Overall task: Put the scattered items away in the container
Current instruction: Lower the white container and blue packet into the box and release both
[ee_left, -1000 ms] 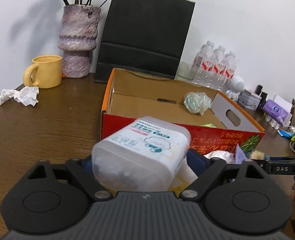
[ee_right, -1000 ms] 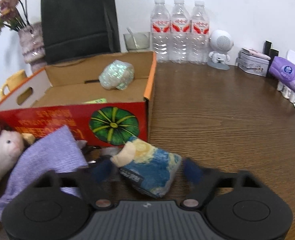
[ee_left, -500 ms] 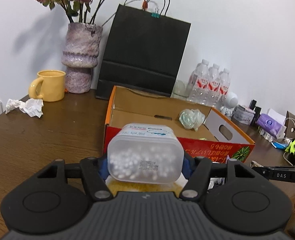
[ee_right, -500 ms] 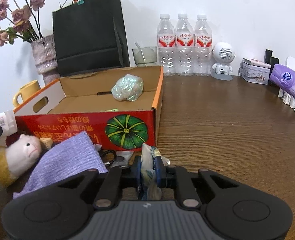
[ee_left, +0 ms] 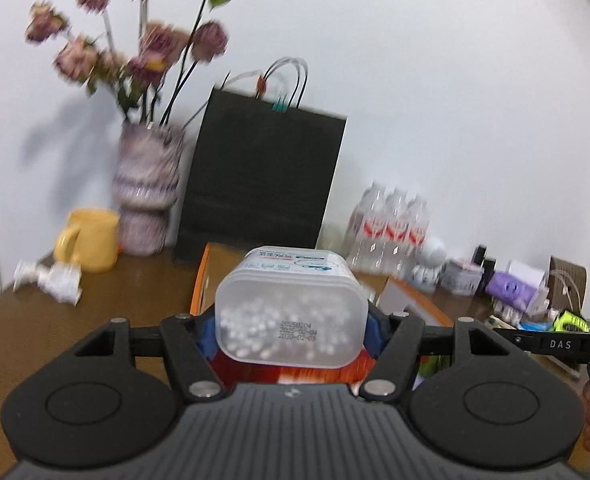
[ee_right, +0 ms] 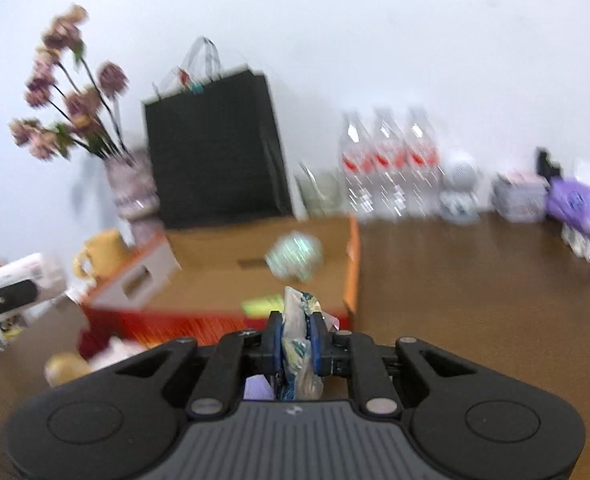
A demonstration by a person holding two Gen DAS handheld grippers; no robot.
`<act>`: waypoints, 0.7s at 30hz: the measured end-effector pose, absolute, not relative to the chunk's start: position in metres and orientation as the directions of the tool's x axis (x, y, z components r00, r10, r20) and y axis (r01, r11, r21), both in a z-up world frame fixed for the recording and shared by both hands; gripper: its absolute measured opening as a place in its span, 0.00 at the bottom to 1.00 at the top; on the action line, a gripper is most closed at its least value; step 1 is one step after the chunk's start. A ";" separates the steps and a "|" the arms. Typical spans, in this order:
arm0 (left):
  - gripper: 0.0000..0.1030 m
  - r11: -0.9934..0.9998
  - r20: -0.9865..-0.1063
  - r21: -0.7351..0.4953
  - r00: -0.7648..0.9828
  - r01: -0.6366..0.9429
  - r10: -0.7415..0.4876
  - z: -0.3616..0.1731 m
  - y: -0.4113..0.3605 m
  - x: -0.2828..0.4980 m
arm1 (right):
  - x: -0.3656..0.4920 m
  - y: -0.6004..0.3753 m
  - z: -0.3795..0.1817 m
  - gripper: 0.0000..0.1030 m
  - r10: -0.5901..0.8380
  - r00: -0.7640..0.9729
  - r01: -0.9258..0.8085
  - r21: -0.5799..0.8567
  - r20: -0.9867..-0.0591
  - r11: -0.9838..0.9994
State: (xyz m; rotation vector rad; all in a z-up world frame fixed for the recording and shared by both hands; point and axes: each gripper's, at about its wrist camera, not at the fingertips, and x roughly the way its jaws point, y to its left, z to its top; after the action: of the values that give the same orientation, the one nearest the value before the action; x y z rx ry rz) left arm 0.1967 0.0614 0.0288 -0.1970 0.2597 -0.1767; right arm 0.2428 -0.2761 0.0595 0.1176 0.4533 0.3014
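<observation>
My left gripper (ee_left: 291, 330) is shut on a translucent plastic tub of white cotton balls (ee_left: 291, 312) and holds it lifted in front of the cardboard box (ee_left: 201, 280). My right gripper (ee_right: 297, 330) is shut on a crinkled blue and yellow snack packet (ee_right: 297, 320), raised before the box (ee_right: 255, 264). Inside the box lie a shiny wrapped bundle (ee_right: 295, 256) and a green slip (ee_right: 263, 304). The tub also shows at the left of the right wrist view (ee_right: 23, 272).
A black paper bag (ee_left: 263, 176), a flower vase (ee_left: 147, 188) and a yellow mug (ee_left: 89, 238) stand behind the box. Water bottles (ee_right: 387, 164), a small white robot figure (ee_right: 459, 188) and tissue packs (ee_right: 575, 200) line the back right. Crumpled paper (ee_left: 51, 282) lies left.
Both grippers have risen with their loads. The tub and the snack packet are now higher, at about the height of the box's rim. The frames are motion blurred.
</observation>
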 end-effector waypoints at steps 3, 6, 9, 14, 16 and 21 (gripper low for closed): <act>0.64 0.970 -0.219 -0.203 0.959 0.133 -0.177 0.045 0.054 0.228 | 0.268 -0.259 0.080 0.12 0.326 0.866 -0.285 0.161 -0.380 0.945; 0.64 0.970 -0.235 -0.219 0.960 0.103 -0.155 0.046 0.046 0.265 | 0.300 -0.242 0.085 0.12 0.336 0.860 -0.288 0.178 -0.384 0.941; 0.64 0.967 -0.274 -0.240 0.951 0.079 -0.146 0.032 0.041 0.296 | 0.339 -0.233 0.072 0.12 0.334 0.842 -0.265 0.213 -0.423 0.940; 0.64 0.973 -0.386 -0.221 0.910 0.065 -0.149 0.009 0.039 0.333 | 0.384 -0.221 0.038 0.12 0.334 0.780 -0.255 0.218 -0.530 0.942; 0.64 0.973 -0.417 -0.223 0.897 0.054 -0.145 0.003 0.041 0.341 | 0.394 -0.218 0.032 0.12 0.324 0.769 -0.247 0.212 -0.551 0.946; 0.80 0.970 -0.468 -0.234 0.867 0.069 -0.174 -0.004 0.042 0.353 | 0.405 -0.218 0.027 0.50 0.310 0.741 -0.231 0.207 -0.596 0.951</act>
State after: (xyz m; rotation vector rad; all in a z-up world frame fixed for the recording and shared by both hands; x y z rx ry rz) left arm 0.3527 0.0417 -0.0037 -0.2134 0.5075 -0.1281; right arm 0.4050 -0.2177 0.0266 0.1228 0.6748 0.2971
